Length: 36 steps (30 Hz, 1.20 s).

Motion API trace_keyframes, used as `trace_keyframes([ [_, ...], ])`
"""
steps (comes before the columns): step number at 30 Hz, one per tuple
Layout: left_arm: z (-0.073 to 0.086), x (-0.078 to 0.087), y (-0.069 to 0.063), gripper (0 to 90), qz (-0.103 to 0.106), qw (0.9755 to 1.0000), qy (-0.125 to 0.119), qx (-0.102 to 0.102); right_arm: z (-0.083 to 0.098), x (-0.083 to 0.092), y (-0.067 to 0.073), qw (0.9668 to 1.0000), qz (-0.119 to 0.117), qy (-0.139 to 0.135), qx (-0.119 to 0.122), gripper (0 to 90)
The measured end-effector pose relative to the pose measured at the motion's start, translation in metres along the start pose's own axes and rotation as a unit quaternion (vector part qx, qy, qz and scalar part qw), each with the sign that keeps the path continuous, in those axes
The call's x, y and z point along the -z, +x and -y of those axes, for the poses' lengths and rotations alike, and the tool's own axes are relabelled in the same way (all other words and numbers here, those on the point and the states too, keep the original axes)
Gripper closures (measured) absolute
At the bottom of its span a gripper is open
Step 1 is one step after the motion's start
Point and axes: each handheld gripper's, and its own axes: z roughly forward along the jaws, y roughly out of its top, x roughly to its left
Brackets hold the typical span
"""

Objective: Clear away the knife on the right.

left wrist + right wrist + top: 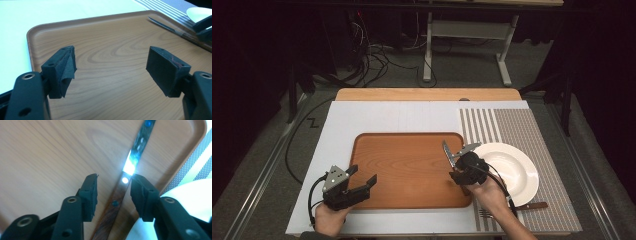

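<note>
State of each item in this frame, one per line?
Knife: lying on the tray, between the right gripper's jaws, not clamped.
Right gripper: open.
Left gripper: open, nothing between its jaws.
Tray: flat on the table.
Plate: upright, nothing on it.
Fork: lying beside the plate.

White plate (512, 165) sits on striped placemat (522, 125), right of the tray. Fork (512, 209) lies at placemat's near edge. Cables (372, 60) trail across floor beyond the table.
</note>
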Motion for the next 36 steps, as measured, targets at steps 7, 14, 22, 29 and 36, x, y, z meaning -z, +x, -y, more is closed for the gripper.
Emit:
trace_keyframes([
  [7,0.0,0.001,0.0,24.9,-0.002,1.0,-0.001,-0.001,0.013,0.023,-0.014,0.9957,-0.019,-0.089,-0.019,45.3],
  [14,0.0,0.001,0.001,24.9,-0.003,1.0,-0.001,0.001,0.031,0.041,-0.03,0.9897,-0.021,-0.137,-0.038,41.6],
  [22,0.0,0.001,0.0,24.9,-0.006,1.0,-0.004,0.001,0.051,0.062,-0.045,0.9819,0.0,-0.182,-0.054,36.9],
  [29,0.0,0.002,0.001,24.8,-0.007,1.0,-0.006,0.002,0.062,0.07,-0.055,0.9777,0.001,-0.198,-0.07,36.0],
  [36,0.0,0.002,0.002,24.8,-0.008,0.9999,-0.009,0.004,0.069,0.071,-0.057,0.9747,0.0,-0.208,-0.08,33.9],
])
